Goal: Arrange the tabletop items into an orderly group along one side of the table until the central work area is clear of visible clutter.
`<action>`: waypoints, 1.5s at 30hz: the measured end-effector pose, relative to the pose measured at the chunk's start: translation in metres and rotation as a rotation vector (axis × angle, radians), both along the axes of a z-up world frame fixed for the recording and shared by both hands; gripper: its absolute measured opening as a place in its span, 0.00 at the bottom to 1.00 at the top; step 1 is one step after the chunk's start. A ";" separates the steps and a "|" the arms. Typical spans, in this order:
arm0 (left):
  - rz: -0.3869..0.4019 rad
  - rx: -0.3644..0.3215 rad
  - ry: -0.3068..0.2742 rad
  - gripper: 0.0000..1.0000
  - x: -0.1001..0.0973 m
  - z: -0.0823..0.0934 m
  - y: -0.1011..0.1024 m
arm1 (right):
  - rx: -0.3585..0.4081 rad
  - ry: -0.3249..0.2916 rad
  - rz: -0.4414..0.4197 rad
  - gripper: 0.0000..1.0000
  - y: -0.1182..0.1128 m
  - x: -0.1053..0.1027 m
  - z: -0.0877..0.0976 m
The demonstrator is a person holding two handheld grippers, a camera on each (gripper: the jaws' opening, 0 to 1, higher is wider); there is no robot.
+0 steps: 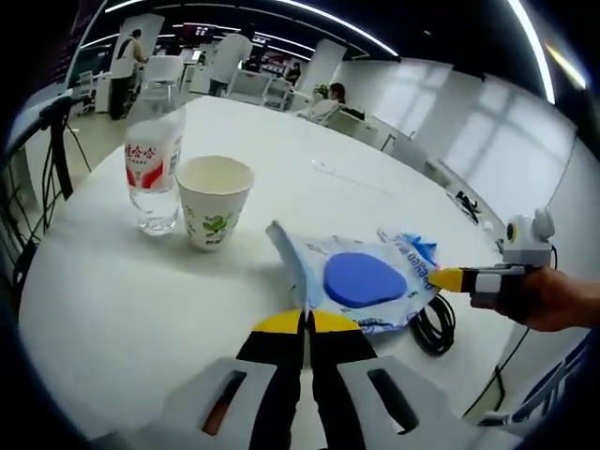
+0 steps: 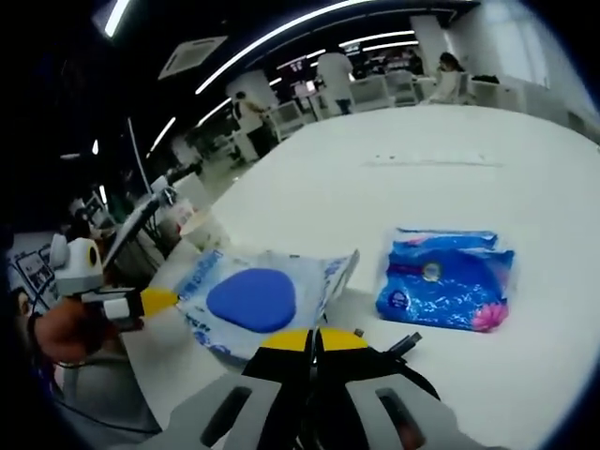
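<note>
A white-and-blue wipes pack with a blue oval lid is held between both grippers over the round white table. My left gripper is shut on its near corner, which tilts upward. My right gripper comes in from the right, shut on the pack's opposite edge, with a hand behind it. In the right gripper view the same pack lies ahead of my right gripper, which pinches its edge, and my left gripper grips its far side. A blue tissue pack lies flat on the table to the right.
A clear water bottle with a red-and-white label and a paper cup stand side by side at the left. A coiled black cable lies near the table edge under the wipes pack. People and chairs are far behind.
</note>
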State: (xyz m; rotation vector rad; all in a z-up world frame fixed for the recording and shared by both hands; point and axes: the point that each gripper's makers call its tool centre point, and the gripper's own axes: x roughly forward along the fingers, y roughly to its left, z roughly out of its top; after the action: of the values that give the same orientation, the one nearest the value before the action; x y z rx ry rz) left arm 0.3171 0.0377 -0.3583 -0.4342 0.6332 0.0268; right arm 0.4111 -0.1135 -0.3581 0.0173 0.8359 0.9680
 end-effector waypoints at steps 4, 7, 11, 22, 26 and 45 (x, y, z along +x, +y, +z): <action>-0.002 0.005 -0.002 0.00 0.002 0.003 0.001 | 0.004 -0.001 -0.005 0.00 -0.001 0.006 0.000; -0.002 0.010 -0.002 0.00 0.006 0.004 0.004 | 0.007 0.000 -0.008 0.00 0.001 0.007 0.000; -0.001 0.014 -0.002 0.00 0.009 0.003 0.007 | 0.008 0.002 -0.008 0.00 0.003 0.008 -0.001; 0.001 0.023 0.001 0.00 0.023 0.002 0.015 | 0.014 0.003 -0.017 0.00 0.014 0.027 0.000; 0.000 0.029 -0.005 0.00 0.032 0.005 0.019 | 0.016 0.005 -0.026 0.00 0.015 0.030 -0.002; 0.021 0.019 0.031 0.00 0.050 -0.017 0.038 | 0.001 0.025 -0.036 0.00 0.033 0.047 -0.023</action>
State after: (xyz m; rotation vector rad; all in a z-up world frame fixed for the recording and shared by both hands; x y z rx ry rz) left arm 0.3669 0.0759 -0.3754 -0.4227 0.6586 0.0598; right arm 0.4579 -0.0804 -0.3814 0.0448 0.8552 0.9353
